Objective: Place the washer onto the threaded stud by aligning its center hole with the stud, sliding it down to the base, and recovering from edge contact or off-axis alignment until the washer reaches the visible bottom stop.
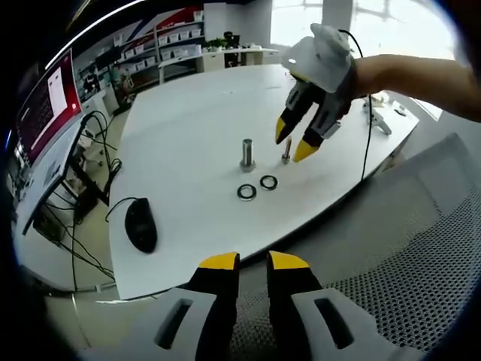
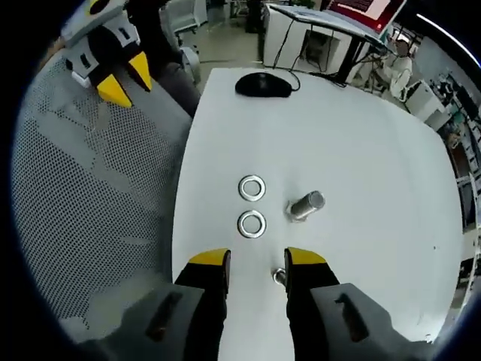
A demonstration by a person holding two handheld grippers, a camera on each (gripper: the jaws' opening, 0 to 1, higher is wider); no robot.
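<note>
In the left gripper view the left gripper point(image 1: 252, 260) sits spread at bottom centre, two washers point(image 1: 258, 186) lying mid-frame below the upright stud point(image 1: 247, 154), while the right gripper view shows the right gripper point(image 2: 256, 257) spread low, just beneath the washers point(image 2: 252, 206).

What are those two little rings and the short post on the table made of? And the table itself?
The two washers look like bare metal: silvery grey with a bright sheen. The upright post also seems to be steel or similar, with shiny highlights along its side. The table has a smooth, matte white top, probably laminate or painted board, though that can't be told for sure.
</note>
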